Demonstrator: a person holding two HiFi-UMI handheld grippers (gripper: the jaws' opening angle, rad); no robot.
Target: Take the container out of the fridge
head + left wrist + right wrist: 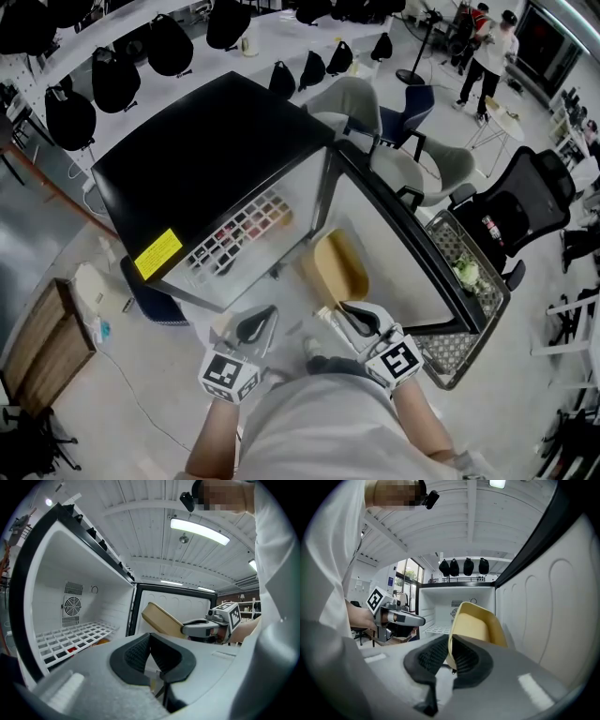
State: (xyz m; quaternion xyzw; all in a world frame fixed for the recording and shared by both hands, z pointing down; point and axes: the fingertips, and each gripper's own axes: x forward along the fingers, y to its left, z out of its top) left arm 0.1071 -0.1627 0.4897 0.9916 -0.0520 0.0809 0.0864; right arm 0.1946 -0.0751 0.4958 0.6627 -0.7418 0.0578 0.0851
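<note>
Two grippers are held low in front of an open fridge (206, 159), and the person's torso cuts off the bottom of the head view just behind them. Furthest left, the fridge's white compartment is glare-washed from above. The left gripper view shows a wire shelf (75, 634) and a round fan grille (71, 605) inside it. Small red and orange things lie under the shelf, too hidden by the wires to name.

The left gripper (255, 326) hangs before the compartment with its jaws together at the tips and nothing between them. Its own grey body blocks the lower part of its view.

Next comes the tan container (339, 267), outside the fridge and in the air between the compartment and the open door (394, 253). Its long axis runs from the right gripper away from the person toward the fridge. The far, rounded end is tilted higher, and the hollow side is turned up toward the head camera. The right gripper (359, 319) is clamped on its near rim, which the dark pads (465, 654) partly hide.

Beyond the door stands a wire basket (450, 349); the pale green things in it are too small to make out.
</note>
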